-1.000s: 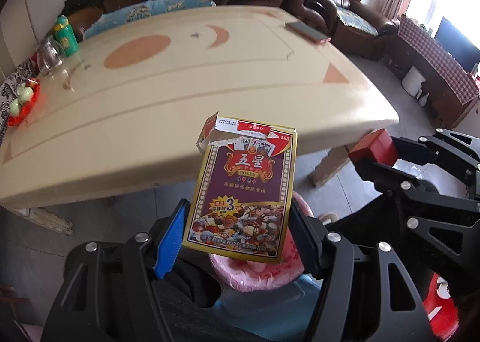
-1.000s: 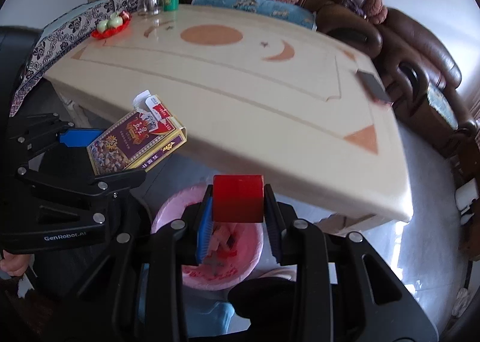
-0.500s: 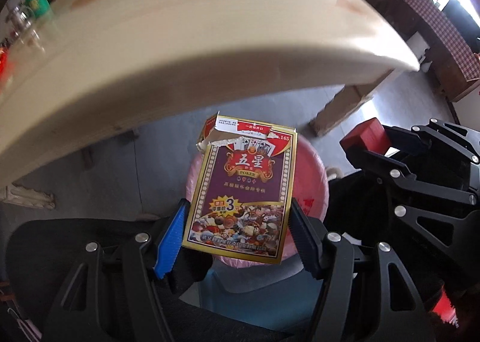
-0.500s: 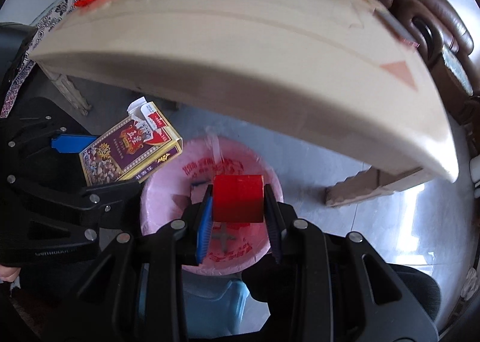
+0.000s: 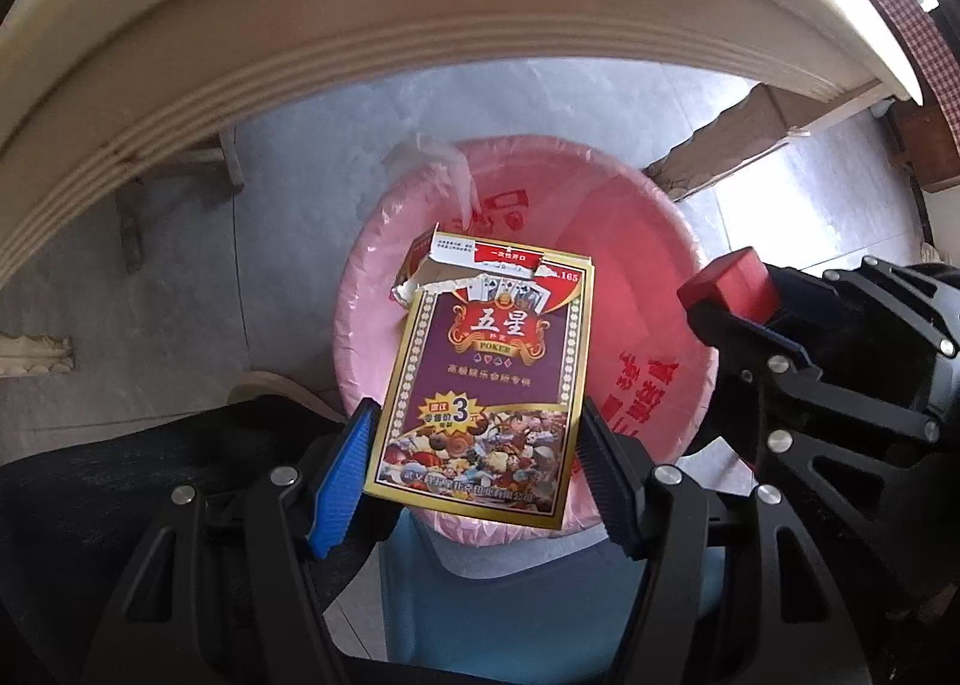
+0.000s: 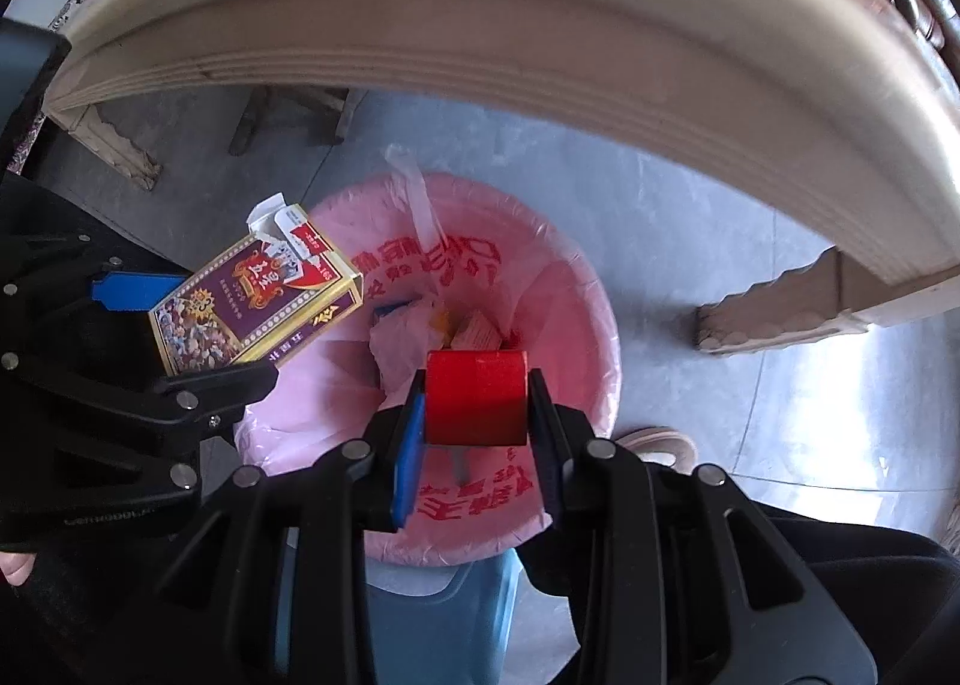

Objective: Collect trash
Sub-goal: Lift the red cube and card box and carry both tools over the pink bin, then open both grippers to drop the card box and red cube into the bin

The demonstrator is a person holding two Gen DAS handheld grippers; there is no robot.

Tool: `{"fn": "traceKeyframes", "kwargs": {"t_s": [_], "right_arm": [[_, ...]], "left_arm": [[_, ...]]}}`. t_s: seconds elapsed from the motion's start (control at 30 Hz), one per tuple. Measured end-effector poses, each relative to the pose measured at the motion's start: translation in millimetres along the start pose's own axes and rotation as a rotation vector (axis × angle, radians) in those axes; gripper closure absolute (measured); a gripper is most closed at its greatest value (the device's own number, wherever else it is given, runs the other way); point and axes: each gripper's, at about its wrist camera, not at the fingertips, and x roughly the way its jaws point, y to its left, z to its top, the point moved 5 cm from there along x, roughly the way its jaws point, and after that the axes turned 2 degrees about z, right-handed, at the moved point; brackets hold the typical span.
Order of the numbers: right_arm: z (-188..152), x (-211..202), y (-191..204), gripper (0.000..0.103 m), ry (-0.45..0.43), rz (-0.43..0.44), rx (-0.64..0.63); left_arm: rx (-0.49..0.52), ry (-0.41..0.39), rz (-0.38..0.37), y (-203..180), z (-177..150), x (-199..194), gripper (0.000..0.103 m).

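Observation:
My left gripper (image 5: 477, 463) is shut on a purple and gold playing-card box (image 5: 486, 385) with a torn top flap, held over the near rim of a bin lined with a pink bag (image 5: 648, 241). The box also shows in the right wrist view (image 6: 252, 307). My right gripper (image 6: 477, 433) is shut on a small red box (image 6: 477, 397), held above the pink bag's (image 6: 576, 289) opening. The red box also shows in the left wrist view (image 5: 729, 286). Wrappers and paper (image 6: 432, 325) lie inside the bin.
The cream table's edge (image 5: 420, 42) arches overhead in both views, with a table leg (image 6: 774, 307) at the right. The bin body is blue (image 6: 432, 625). Grey tiled floor (image 6: 690, 217) surrounds the bin. A slippered foot (image 6: 657, 442) is beside it.
Both grippers have dropped from above the tabletop to below its edge and now hang over the pink-lined bin. Both still hold their boxes.

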Motion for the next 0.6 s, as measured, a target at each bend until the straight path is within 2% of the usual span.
{"fn": "traceKeyframes", "kwargs": {"t_s": [0.27, 0.6], "right_arm": [[-2.6, 27.3, -1.9, 0.071, 0.051, 0.02, -0.004], [2.4, 46.7, -5.2, 0.071, 0.076, 0.033, -0.016]], "left_arm": [[-0.018, 0.064, 0.012, 4.5, 4.0, 24.2, 0.039], [-0.022, 0.093, 0.027, 1.7, 5.6, 35.0, 0.039]]}}
